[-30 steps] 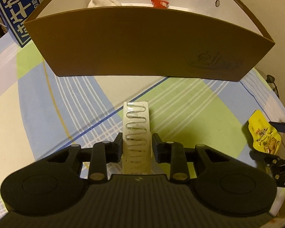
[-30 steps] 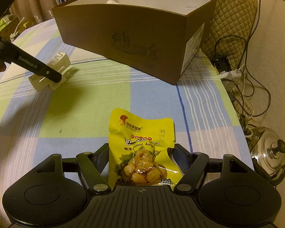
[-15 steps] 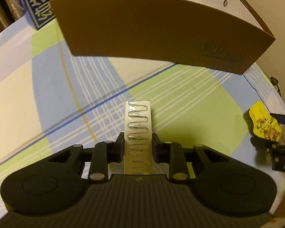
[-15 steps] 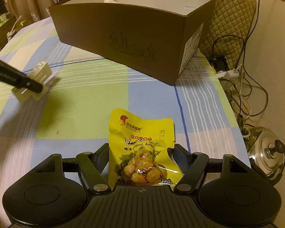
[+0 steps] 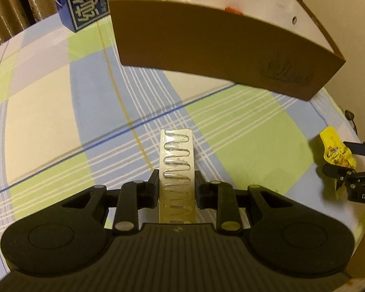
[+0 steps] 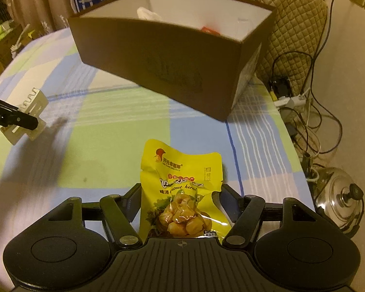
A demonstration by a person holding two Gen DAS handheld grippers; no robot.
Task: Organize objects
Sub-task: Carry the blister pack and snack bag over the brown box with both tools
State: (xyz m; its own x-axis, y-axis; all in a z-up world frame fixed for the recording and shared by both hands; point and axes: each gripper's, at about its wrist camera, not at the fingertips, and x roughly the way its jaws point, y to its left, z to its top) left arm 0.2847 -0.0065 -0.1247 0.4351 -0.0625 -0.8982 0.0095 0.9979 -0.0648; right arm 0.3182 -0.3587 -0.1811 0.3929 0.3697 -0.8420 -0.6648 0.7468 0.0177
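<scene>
My left gripper (image 5: 176,182) is shut on a pale strip of paper clips (image 5: 177,160), held above the checked tablecloth; the strip (image 6: 29,112) also shows at the far left of the right wrist view. My right gripper (image 6: 180,194) is shut on a yellow chestnut snack packet (image 6: 181,185), lifted off the cloth; the packet (image 5: 335,149) appears at the right edge of the left wrist view. Ahead of both stands an open brown cardboard box (image 5: 221,53) (image 6: 163,58) with a white inside, holding a white crumpled item (image 6: 147,13) and a small red packet (image 6: 210,30).
A blue carton with white lettering (image 5: 85,0) stands behind the box on the left. Past the table's right edge are a quilted chair (image 6: 294,24), tangled cables (image 6: 304,112) and a steel kettle (image 6: 338,199). The checked cloth (image 5: 48,112) covers the table.
Both grippers have lifted with their loads. The right one now sees over the box rim to the items inside. The left one has swung left, away from the box front.
</scene>
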